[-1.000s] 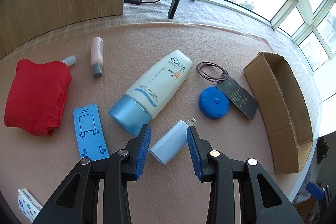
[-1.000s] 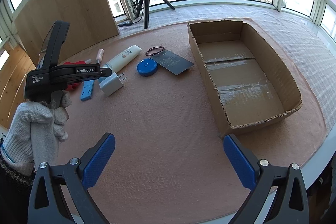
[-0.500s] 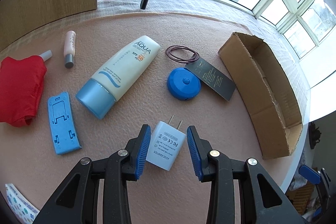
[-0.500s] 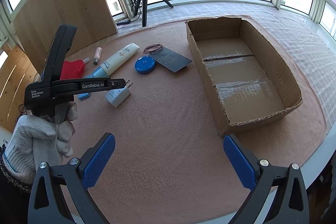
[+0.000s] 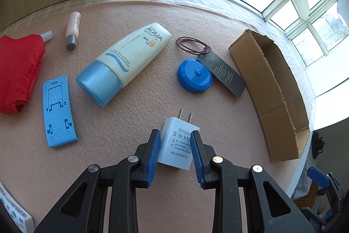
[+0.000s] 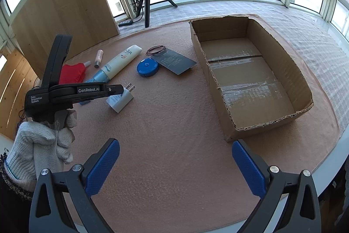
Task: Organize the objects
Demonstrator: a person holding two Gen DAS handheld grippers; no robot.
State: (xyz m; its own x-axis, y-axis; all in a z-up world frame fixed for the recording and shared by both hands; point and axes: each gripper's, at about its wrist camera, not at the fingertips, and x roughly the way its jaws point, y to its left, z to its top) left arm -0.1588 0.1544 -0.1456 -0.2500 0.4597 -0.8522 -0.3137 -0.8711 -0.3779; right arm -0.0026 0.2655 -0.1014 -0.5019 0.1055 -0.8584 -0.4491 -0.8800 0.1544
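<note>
A white power adapter [image 5: 177, 144] with two prongs sits between the blue pads of my left gripper [image 5: 175, 134]. The jaws are closing and both pads touch its sides. In the right wrist view the adapter [image 6: 120, 99] tilts with its prongs up under the left gripper [image 6: 121, 88], which a gloved hand [image 6: 41, 145] holds. My right gripper [image 6: 174, 145] stands open over bare mat, with nothing between its fingers. The open cardboard box [image 6: 283, 54] lies to the right, with nothing inside it.
On the mat lie a sunscreen tube [image 5: 128, 62], a blue round tape measure [image 5: 194, 78], a black card [image 5: 226, 73], a blue phone stand [image 5: 57, 110], a red cloth [image 5: 17, 71] and a small pink bottle [image 5: 73, 30]. A tripod [image 6: 147, 3] stands behind.
My left gripper moved forward and down around the adapter, and its jaws narrowed onto the adapter's sides. The right gripper stayed still.
</note>
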